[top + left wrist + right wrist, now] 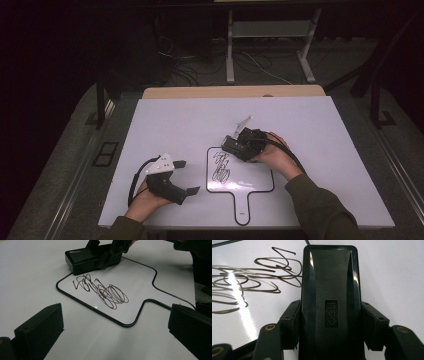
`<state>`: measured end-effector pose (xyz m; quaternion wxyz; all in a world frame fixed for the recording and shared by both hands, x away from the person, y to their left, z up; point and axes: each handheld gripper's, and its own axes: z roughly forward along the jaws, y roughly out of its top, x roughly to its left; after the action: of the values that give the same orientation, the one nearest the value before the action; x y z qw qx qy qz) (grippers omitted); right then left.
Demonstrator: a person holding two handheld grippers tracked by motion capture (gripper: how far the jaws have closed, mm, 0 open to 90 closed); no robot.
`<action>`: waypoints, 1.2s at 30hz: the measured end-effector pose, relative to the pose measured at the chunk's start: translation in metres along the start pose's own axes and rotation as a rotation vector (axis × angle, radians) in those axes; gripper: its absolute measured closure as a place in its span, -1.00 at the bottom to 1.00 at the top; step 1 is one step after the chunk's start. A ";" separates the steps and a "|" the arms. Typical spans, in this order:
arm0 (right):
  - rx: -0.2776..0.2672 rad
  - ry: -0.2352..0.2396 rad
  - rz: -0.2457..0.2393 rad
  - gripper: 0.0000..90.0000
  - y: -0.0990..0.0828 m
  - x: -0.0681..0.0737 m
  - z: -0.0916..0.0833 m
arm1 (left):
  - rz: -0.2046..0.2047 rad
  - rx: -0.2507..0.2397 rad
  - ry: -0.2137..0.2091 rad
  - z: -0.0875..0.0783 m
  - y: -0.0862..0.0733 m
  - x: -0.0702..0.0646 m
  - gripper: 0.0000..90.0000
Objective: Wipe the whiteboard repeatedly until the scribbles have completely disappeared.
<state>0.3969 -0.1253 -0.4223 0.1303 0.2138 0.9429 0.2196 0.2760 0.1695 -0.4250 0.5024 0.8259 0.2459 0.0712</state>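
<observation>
Step in hand: you look set to wipe the scribble (101, 291) off the small whiteboard (250, 175); no stroke across the ink looks begun.
Eraser: the black eraser (329, 302) sits flat on the whiteboard at its far corner, just beside the near end of the scribble, apart from the ink as far as the left gripper view tells.
Right hand-held gripper (239, 145): clamped on the eraser, one jaw on each long side, as the right gripper view shows.
Left hand-held gripper (186, 176): jaws wide apart and holding nothing, resting on the counter (320, 125) just left of the whiteboard, aimed at it.
Whiteboard: lies flat on the counter, its handle toward you, nothing pinning it down.
Next move: press the eraser flat and sweep it over the loops; judging from the loose board, you may want your left hand-held gripper to steady its edge or handle so it does not slide.
</observation>
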 end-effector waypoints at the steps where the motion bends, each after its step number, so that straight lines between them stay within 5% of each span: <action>1: 0.000 0.001 0.000 -0.14 0.000 0.000 0.000 | -0.001 -0.001 0.000 0.000 0.000 0.000 -1.00; 36: 0.026 0.010 -0.153 -0.13 0.019 0.042 0.000 | 0.003 -0.001 0.000 0.000 0.001 -0.001 -1.00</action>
<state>0.3665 -0.0906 -0.4196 0.1391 0.1414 0.9599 0.1979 0.2754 0.1683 -0.4245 0.5026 0.8261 0.2445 0.0720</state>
